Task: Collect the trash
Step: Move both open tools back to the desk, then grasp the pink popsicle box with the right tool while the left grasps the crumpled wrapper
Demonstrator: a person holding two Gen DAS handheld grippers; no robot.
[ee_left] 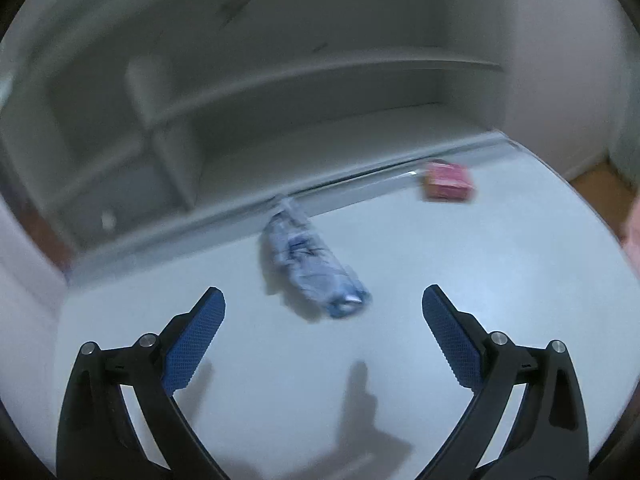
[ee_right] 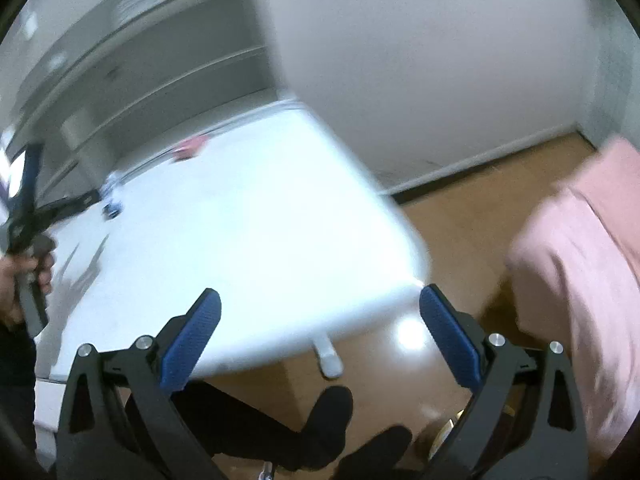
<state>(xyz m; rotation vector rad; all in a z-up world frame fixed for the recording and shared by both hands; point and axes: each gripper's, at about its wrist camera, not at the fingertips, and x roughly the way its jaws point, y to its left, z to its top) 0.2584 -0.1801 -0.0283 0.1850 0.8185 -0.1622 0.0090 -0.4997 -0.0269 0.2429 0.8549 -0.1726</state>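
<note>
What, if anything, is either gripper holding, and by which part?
Nothing. The left gripper and right gripper are both open and empty; the crumpled blue-and-white plastic wrapper lies untouched.

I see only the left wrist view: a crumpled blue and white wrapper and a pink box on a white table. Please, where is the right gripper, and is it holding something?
Observer: The right gripper is open and holds nothing. It hangs over the table's near corner, partly over the wooden floor.
Operator: Is a container for the trash visible there?
Observer: None that I can make out. A pink cloth hangs at the right edge.
Operator: Can that view see my gripper?
Observer: Yes, the left gripper reaches toward the wrapper, jaws apart, not touching it.
</note>
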